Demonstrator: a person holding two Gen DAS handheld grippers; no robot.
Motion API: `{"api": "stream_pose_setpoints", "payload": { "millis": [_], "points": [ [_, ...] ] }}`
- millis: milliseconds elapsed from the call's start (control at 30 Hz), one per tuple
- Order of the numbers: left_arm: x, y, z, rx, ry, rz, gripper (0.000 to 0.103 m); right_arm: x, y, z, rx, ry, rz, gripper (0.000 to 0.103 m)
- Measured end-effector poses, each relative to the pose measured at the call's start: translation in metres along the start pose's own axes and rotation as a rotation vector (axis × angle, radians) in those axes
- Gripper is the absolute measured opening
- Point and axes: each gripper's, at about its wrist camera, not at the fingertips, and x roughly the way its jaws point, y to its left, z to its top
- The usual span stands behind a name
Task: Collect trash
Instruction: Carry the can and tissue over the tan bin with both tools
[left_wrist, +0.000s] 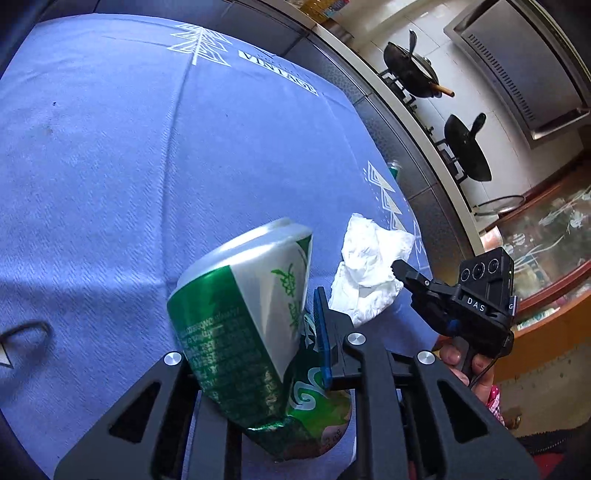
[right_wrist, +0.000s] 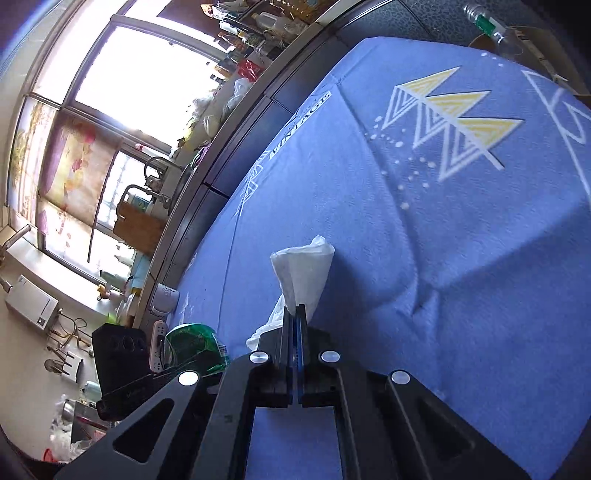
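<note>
A: What is the scene looking like?

B: A blue tablecloth (left_wrist: 110, 166) printed with white tree shapes is covering the table, inside a kitchen. Nearest in the left wrist view, the left gripper (left_wrist: 258, 339) is squeezing a crushed green and white can (left_wrist: 240, 302); the can is filling the gap from about seven o'clock up toward the centre, and the blue pad on the right finger is pressing against its side.

A: And the other hand?

B: In its own view the right gripper (right_wrist: 295, 314) is standing with its jaws narrowed right down, pinching a crumpled white tissue (right_wrist: 303, 273). The tissue is sticking up past the fingertips toward twelve o'clock, above the cloth.

A: Is it visible from the left side too?

B: Yes, the same tissue is sitting just beside the can at about three o'clock, with the right gripper reaching in at it from four o'clock and a hand (left_wrist: 465, 362) wrapping its handle.

A: Anything farther off?

B: Two black pans (left_wrist: 410, 70) are sitting on a stove at one o'clock. From the right wrist, a bright window (right_wrist: 140, 81) is glowing at ten o'clock, and a clear plastic bottle (right_wrist: 491, 22) is lying beyond the table's far edge at one o'clock.
</note>
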Motion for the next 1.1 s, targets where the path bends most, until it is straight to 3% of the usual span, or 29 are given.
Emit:
{"api": "stream_pose_setpoints", "payload": {
  "millis": [267,533,800,1100],
  "points": [
    [0.018,-0.03,-0.015,0.058,0.067,-0.046,0.011,-0.039,-0.007,-0.025,-0.013,-0.051,-0.048,0.002],
    [0.032,-0.061,0.003,0.144,0.1,-0.052,0.01,-0.073,-0.012,-0.004,-0.007,-0.182,-0.008,0.002],
    [0.094,-0.14,0.072,0.296,0.163,-0.082,0.01,-0.109,-0.057,0.042,0.042,-0.314,-0.087,0.002],
    [0.217,-0.271,0.168,0.446,0.143,-0.133,0.01,-0.167,-0.114,0.135,0.09,-0.498,-0.204,0.002]
  ]
}}
